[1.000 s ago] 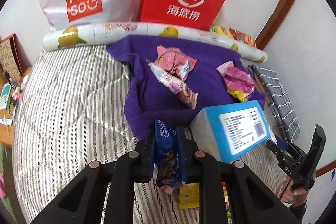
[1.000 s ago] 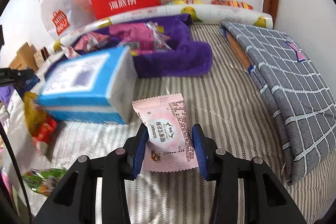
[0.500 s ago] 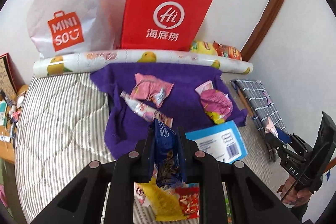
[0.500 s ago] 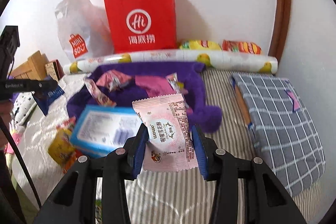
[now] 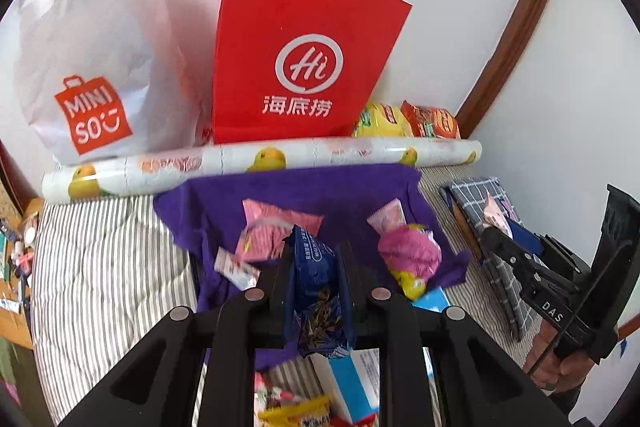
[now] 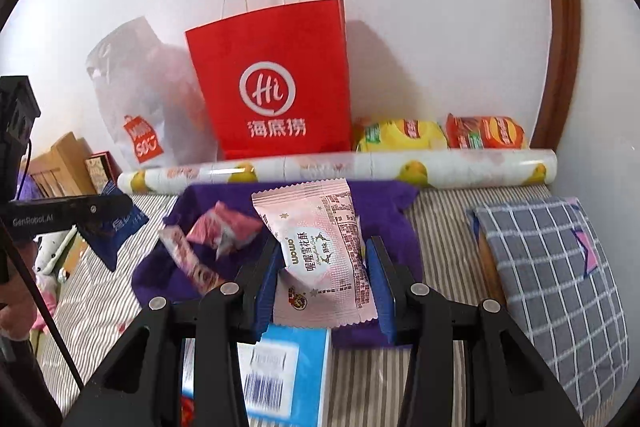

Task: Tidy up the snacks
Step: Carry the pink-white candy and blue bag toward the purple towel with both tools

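My left gripper (image 5: 316,267) is shut on a dark blue snack packet (image 5: 320,291) and holds it in the air above a purple towel (image 5: 304,191). My right gripper (image 6: 322,259) is shut on a pale pink snack packet (image 6: 320,251), also held up over the towel (image 6: 384,203). Several pink snack packets (image 5: 276,231) lie on the towel. A red paper bag (image 5: 300,59) stands upright against the wall behind it; it also shows in the right wrist view (image 6: 276,83). The right gripper shows at the right of the left wrist view (image 5: 504,239).
A white Miniso bag (image 5: 88,59) stands left of the red bag. A fruit-print roll (image 5: 264,159) lies before both. Yellow and orange packets (image 6: 440,133) sit at the wall. A blue box (image 6: 280,375) and a grey checked cushion (image 6: 560,287) lie on the striped bed (image 5: 100,267).
Both grippers rose from near the bed with their packets still held, and now look more towards the red bag and the wall. The blue box dropped to the bottom of both views.
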Demonstrator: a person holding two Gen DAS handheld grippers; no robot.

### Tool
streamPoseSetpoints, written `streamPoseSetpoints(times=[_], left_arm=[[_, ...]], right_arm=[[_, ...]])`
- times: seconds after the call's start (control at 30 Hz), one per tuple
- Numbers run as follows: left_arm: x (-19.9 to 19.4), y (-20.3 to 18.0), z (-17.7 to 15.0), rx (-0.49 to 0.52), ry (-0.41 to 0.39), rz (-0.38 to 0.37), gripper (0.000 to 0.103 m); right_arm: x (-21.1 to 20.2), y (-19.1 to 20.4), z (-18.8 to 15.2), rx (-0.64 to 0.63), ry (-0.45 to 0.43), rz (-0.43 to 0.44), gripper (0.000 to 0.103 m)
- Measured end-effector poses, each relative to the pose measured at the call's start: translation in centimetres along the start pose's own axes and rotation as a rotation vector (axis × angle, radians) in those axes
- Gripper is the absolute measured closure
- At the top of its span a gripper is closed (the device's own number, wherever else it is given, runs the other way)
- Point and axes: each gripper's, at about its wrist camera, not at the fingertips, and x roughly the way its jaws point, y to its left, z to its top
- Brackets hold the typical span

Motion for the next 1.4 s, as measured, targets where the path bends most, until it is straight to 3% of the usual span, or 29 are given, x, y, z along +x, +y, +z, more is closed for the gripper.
streamPoseSetpoints(times=[0.43,0.63,0.93,1.4], left_arm=[[4.9,0.8,3.2,-0.025,0.018,-0.033,0.085],[7.9,1.8,2.7,-0.035,0.084,-0.021,0.085],[9.6,2.2,2.4,-0.05,0.142,-0.043,0.085],[12.8,1.2,1.3,-0.03,0.254,-0.041,0.085]], right_arm=[[7.2,-1.7,4.3,0.057,0.024,0.017,0.061],[11.5,-3.0,2.8,0.084,0.107,0.022,0.061],[14.0,-4.5,0.4,0.103,0.19,0.03,0.061],[14.5,-3.8,-0.6,0.056,0.207,0.033,0.059]])
